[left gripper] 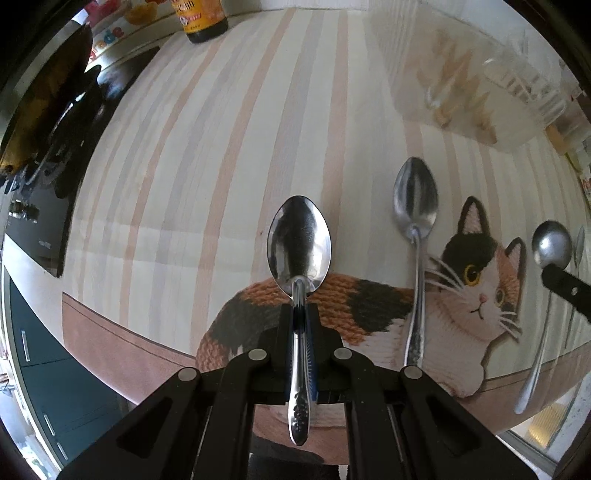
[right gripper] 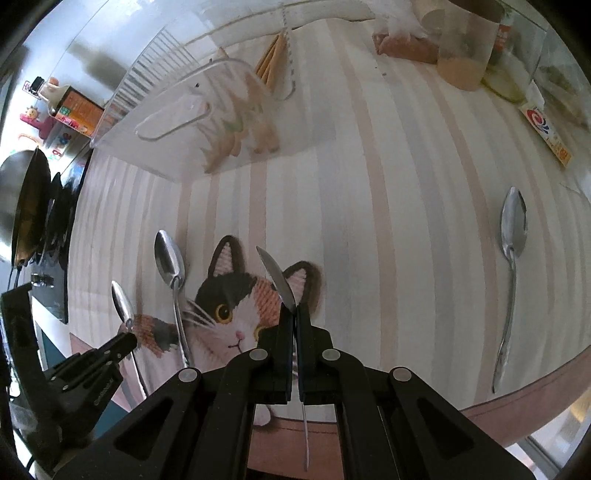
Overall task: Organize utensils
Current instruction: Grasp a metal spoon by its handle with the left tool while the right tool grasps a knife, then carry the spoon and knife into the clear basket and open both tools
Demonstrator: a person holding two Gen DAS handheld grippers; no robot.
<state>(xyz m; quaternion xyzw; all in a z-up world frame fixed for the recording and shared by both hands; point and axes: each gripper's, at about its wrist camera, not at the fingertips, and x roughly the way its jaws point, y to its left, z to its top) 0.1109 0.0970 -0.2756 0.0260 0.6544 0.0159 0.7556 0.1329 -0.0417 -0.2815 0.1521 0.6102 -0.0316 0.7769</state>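
My left gripper (left gripper: 300,308) is shut on the neck of a steel spoon (left gripper: 299,243) and holds it above the cat-print mat (left gripper: 476,295), bowl pointing away. The same gripper (right gripper: 127,338) and its spoon (right gripper: 122,302) show at the left of the right wrist view. My right gripper (right gripper: 295,314) is shut on a second spoon (right gripper: 277,280), seen edge-on over the cat's ear, and shows as a black finger (left gripper: 561,288) under a round bowl (left gripper: 552,245). A third spoon (left gripper: 415,206) (right gripper: 170,258) lies on the mat between them. Another spoon (right gripper: 513,225) lies far right.
A clear plastic organiser tray (right gripper: 207,110) (left gripper: 461,85) with wooden-handled pieces stands at the back of the striped cloth. A dark bottle (left gripper: 205,18) stands far back. Jars (right gripper: 469,55) and a carton (right gripper: 546,133) line the back right. A pan (right gripper: 26,206) sits left.
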